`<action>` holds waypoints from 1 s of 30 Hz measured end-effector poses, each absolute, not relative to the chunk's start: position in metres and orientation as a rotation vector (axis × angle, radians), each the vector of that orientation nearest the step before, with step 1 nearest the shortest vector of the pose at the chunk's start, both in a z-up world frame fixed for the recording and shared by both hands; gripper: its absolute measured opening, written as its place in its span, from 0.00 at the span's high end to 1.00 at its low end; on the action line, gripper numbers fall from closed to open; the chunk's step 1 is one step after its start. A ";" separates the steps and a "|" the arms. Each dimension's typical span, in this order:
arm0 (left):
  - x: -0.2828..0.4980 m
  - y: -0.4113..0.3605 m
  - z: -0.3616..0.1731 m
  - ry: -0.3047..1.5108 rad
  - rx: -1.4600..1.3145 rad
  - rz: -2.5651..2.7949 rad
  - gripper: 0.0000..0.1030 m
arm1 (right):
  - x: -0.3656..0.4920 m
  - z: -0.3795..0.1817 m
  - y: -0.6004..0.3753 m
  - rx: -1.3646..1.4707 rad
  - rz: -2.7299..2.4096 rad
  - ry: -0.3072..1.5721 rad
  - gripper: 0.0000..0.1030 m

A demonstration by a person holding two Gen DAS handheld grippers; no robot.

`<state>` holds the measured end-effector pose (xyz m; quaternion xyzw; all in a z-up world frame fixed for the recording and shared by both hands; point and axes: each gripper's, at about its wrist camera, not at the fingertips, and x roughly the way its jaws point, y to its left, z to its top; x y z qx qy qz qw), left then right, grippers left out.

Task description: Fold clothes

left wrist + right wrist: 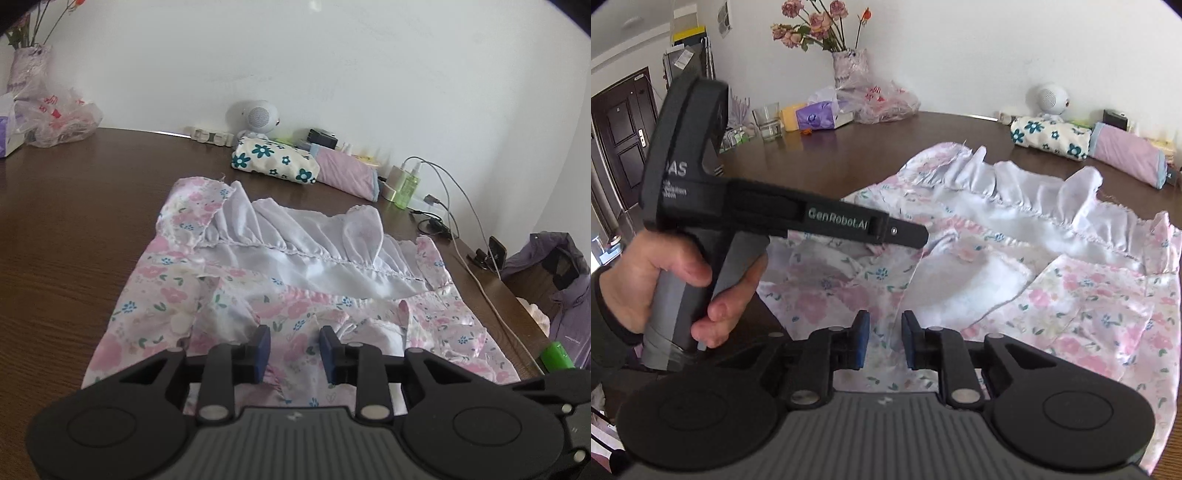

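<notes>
The right gripper (882, 339) hangs just above a floral satin garment (1052, 288), blue-padded fingers (862, 341) parted by a narrow gap, fabric beneath them but nothing pinched. The left gripper (294, 349), held in a person's hand (665, 280), hovers over the same garment with its fingers (263, 349) likewise released. The pink-flowered garment, with a white ruffle (295, 236), lies crumpled and spread across the dark wooden counter (74, 206). Folded clothes (275, 160) sit by the wall.
</notes>
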<state>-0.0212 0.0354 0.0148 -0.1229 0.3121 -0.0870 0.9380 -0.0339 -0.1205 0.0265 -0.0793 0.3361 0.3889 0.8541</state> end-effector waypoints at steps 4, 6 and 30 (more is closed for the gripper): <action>-0.023 0.040 0.012 0.632 -0.271 -0.145 0.72 | -0.037 0.023 -0.130 -0.107 0.791 0.714 0.97; -0.024 0.039 0.013 0.629 -0.279 -0.144 0.73 | -0.039 0.023 -0.133 -0.093 0.783 0.718 0.97; 0.053 0.084 0.051 0.788 -0.130 -0.415 0.43 | 0.107 0.046 -0.105 -0.062 1.026 0.920 0.61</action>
